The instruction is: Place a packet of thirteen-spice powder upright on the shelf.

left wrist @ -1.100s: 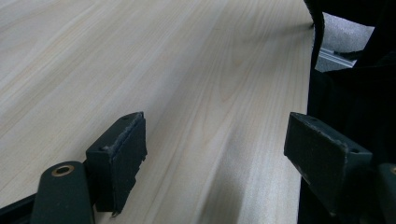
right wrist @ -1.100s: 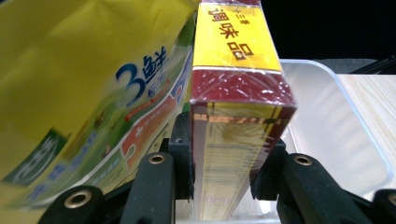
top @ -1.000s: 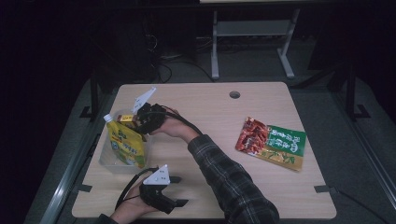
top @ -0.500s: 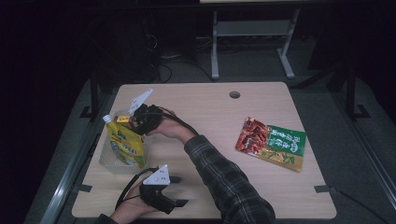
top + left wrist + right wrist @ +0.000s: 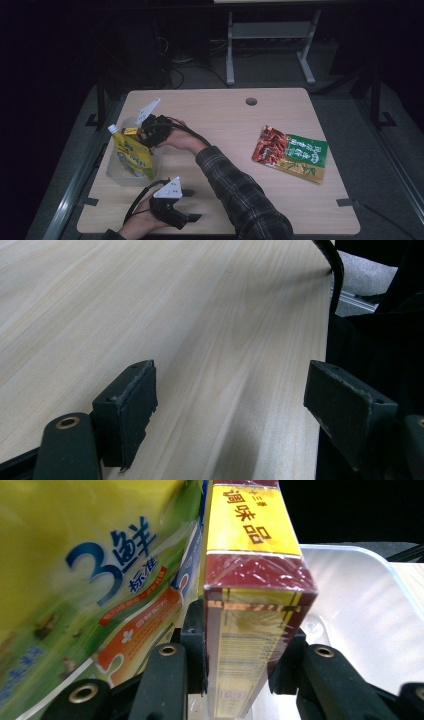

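- My right gripper pinches a red-and-yellow seasoning box by its sides; the right gripper view shows its barcode and cellophane wrap, which the high view cannot resolve.
- That box hangs over the clear plastic bin at the table's left edge, touching the yellow spouted pouch standing inside.
- My right forearm reaches across the table, sleeve in plaid.
- My left gripper rests low near the front edge, jaws spread, bare wood between them.
- Snack packets lie well apart at right.
- The bin's far wall is hidden behind the pouch.
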`<state>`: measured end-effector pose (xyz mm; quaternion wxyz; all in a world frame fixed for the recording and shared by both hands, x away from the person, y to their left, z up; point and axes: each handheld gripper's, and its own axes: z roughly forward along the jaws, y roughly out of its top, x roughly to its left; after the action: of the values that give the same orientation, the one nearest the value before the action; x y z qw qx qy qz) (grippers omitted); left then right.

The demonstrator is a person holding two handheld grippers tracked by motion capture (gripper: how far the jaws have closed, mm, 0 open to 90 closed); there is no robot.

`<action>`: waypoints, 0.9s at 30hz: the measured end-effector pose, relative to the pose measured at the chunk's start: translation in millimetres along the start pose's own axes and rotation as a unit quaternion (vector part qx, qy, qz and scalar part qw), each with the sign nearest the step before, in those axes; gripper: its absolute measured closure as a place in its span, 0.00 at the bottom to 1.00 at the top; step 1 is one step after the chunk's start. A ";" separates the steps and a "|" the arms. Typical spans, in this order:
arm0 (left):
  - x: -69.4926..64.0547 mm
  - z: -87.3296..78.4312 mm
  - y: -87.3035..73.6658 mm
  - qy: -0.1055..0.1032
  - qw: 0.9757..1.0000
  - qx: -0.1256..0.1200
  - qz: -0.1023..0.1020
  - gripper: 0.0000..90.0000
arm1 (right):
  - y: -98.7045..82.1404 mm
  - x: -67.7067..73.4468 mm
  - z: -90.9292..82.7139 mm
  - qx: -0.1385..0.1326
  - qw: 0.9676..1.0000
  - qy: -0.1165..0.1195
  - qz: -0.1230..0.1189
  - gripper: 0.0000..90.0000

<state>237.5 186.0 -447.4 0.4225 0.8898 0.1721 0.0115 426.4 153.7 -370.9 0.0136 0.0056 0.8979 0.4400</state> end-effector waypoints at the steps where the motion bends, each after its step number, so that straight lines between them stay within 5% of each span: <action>1: 0.0 0.0 0.0 0.000 1.000 0.000 0.000 0.23 | 0.0 -0.3 1.6 0.001 1.000 0.001 -0.002 0.74; 8: -0.3 0.5 0.0 -0.001 1.000 -0.004 -0.001 0.23 | -2.2 2.7 14.0 0.013 1.000 -0.001 -0.006 0.73; 13: -0.8 0.9 -0.2 -0.002 1.000 -0.003 -0.003 0.23 | -4.7 2.8 11.7 0.001 1.000 -0.002 0.009 0.62; 27: -0.2 2.4 -1.3 0.001 1.000 0.001 -0.014 0.23 | -32.3 11.4 -55.1 -0.017 0.998 -0.046 0.048 0.48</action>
<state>237.3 184.9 -449.8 0.4215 0.8878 0.1847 0.0059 413.5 90.6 -362.9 0.0336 0.0686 0.8876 0.4542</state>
